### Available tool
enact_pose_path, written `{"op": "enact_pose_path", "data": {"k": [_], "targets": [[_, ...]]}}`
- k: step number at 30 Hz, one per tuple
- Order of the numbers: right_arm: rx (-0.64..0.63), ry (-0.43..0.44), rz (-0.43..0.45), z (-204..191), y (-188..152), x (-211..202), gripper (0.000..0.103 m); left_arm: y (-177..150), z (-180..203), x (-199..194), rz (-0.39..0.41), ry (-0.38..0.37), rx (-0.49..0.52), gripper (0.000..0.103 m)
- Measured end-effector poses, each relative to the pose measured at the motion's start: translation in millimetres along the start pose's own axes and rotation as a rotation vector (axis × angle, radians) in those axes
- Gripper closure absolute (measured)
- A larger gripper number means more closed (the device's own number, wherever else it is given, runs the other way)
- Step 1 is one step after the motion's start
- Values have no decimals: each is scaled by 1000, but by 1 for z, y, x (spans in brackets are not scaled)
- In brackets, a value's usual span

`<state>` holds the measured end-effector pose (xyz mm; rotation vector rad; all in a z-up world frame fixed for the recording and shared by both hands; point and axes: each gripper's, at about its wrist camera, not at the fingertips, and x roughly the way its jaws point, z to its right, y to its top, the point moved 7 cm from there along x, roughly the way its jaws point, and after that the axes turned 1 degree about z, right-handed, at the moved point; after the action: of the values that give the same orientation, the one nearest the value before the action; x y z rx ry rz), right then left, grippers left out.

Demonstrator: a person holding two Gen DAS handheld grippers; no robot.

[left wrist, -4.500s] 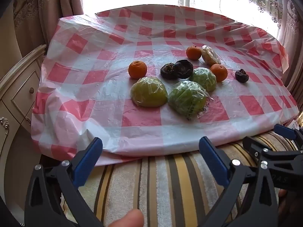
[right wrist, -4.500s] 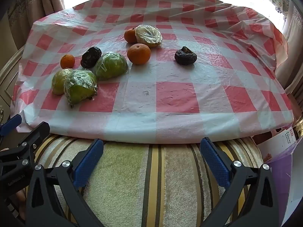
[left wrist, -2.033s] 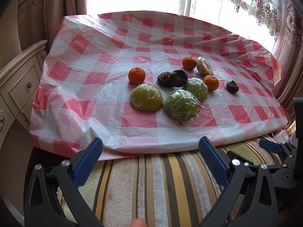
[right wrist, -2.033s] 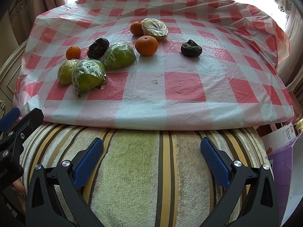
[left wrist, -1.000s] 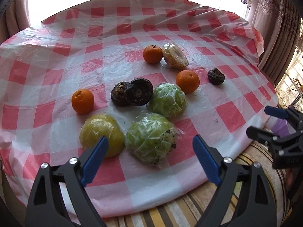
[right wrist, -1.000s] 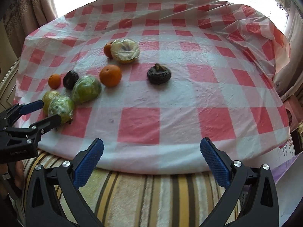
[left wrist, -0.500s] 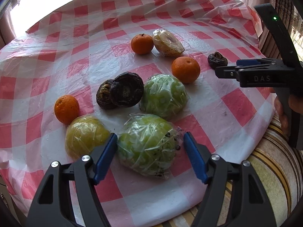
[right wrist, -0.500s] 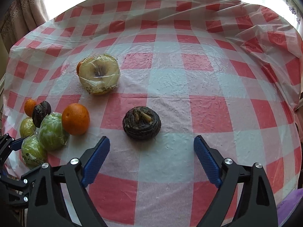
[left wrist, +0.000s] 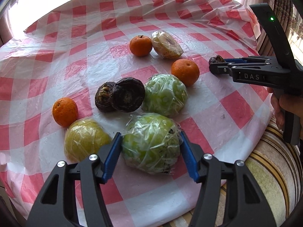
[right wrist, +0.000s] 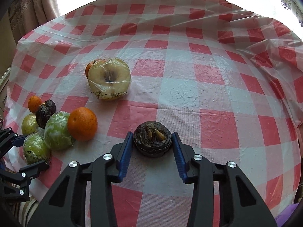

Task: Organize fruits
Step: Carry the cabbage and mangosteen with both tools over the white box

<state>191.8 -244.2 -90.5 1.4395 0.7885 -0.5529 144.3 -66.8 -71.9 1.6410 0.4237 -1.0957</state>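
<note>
Three small oranges (left wrist: 185,72) and two dark shrivelled fruits (left wrist: 119,96) crowd behind the plastic-wrapped green fruit (left wrist: 150,142), near the red-checked tablecloth's (left wrist: 236,104) front edge; the left gripper (left wrist: 149,141) clasps its sides. Rightward, cloth lies open around the dark wrinkled fruit (right wrist: 152,141); the right gripper's (right wrist: 151,143) pads press it.

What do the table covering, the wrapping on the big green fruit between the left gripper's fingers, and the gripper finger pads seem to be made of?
Table covering: thin glossy plastic sheet, judging by its sheen and crinkles.
Wrapping on the green fruit: clear cling film, shown by shiny creases over the skin.
Finger pads of the left gripper: blue, ribbed, probably rubber or soft plastic; the arms look like matte black hard plastic.
</note>
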Motion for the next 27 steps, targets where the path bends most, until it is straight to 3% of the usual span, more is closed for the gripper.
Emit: {"op": "enact_pose_path", "data": {"k": [8,16,22,27], "targets": [[63,13,61,18,-8,-44,62,-3,-2,-16,21,-20,-35,43],[163,-21,117,69,-51,-124,62,9,18,-42,71,-17,13,43],[281,-131,86,142,-113,-170,62,37,64,-63,121,-40,120,43],[371,-237,21,200,-174,-180,62,58,146,-72,134,-141,251,43]]}}
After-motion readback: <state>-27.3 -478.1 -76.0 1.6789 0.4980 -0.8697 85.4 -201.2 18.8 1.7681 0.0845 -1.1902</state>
